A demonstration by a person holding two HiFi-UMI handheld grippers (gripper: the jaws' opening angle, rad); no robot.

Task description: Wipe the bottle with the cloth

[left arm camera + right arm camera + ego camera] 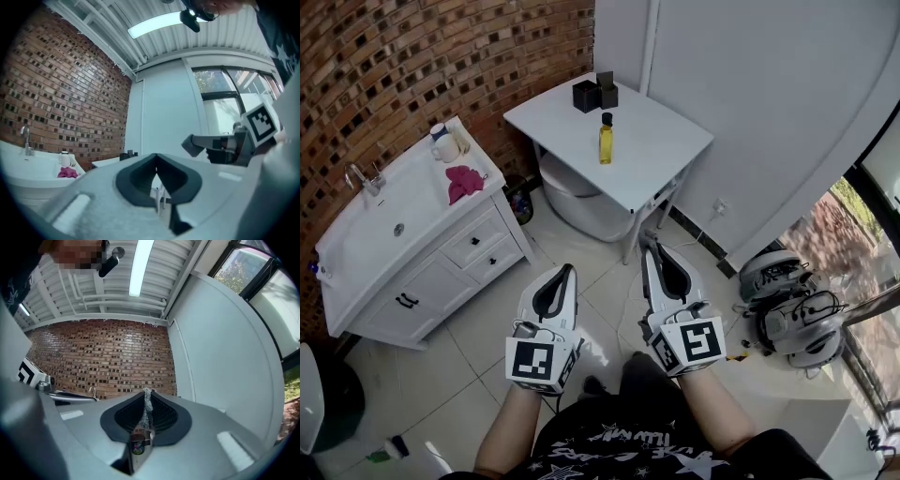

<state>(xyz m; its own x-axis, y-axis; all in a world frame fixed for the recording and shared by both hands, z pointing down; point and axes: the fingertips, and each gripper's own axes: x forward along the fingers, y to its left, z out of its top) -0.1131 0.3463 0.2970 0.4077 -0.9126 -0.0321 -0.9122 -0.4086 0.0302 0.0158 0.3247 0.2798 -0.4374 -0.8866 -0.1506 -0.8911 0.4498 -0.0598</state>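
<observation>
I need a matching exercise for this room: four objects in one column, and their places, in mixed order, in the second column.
1. yellow bottle with black cap
2. crumpled magenta cloth
3. white ceramic mug
4. black square boxes

A. far corner of the white table
B. white vanity counter, beside the brick wall
C. middle of the table
D. vanity counter, above the drawers

Pairs: 1-C, 2-D, 3-B, 4-A

The white table carries a yellow bottle, with black boxes at its eleven o'clock. The washstand carries a pink cloth, with a mug at its eleven o'clock.
</observation>
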